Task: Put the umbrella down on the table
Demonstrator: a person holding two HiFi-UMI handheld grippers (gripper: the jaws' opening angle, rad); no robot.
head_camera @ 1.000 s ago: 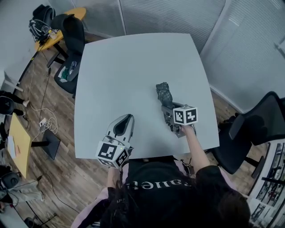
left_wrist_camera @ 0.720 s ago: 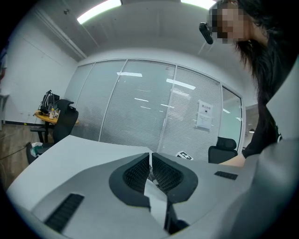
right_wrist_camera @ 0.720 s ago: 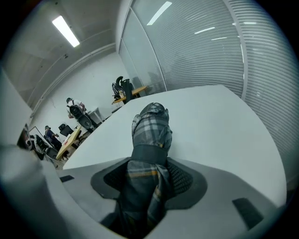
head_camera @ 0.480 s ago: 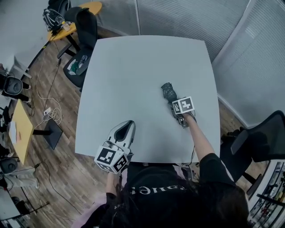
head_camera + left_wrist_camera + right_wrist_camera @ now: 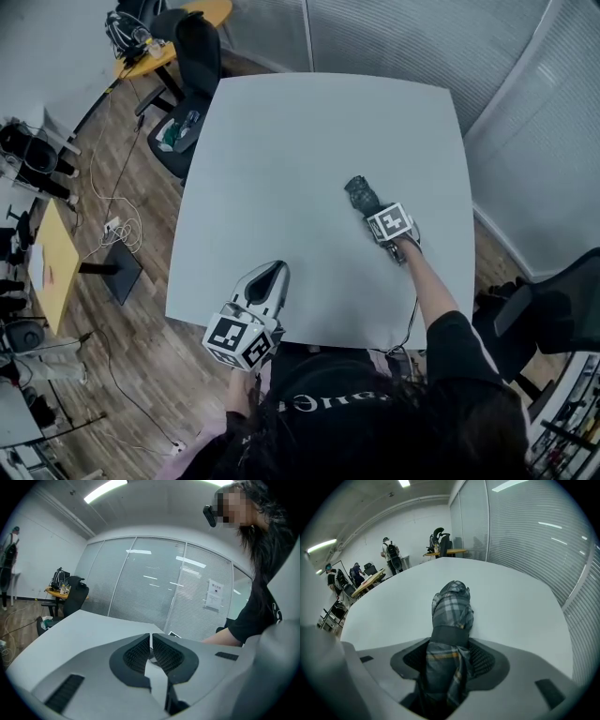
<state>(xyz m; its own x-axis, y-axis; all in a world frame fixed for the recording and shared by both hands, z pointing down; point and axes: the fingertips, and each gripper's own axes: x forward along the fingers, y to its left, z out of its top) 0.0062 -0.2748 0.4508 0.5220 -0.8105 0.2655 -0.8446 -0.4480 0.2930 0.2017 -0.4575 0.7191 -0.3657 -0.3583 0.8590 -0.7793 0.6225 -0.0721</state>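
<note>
Head view: folded grey plaid fabric umbrella [image 5: 358, 192] pokes out past the right gripper [image 5: 373, 209], low on the pale grey table [image 5: 281, 141]. Left gripper view: left gripper [image 5: 150, 641] jaws pressed together, empty. Right gripper view: jaws pinching the umbrella mid-body. It's probably light, squishy cloth over a stiff core.

Count on inspection: one table [image 5: 300, 131]; one umbrella [image 5: 359, 194], at 3 o'clock of table centre. Two grippers: left gripper [image 5: 272, 274] at 6 o'clock, right gripper [image 5: 374, 213] at 4 o'clock. Two chairs [image 5: 195, 56] [image 5: 553, 314], at 11 and 4 o'clock. Two desks [image 5: 214, 11] [image 5: 54, 267], at 12 and 8 o'clock. Three bystanders [image 5: 389, 552] [image 5: 357, 570] [image 5: 331, 579], at 10 o'clock in the right gripper view.
</note>
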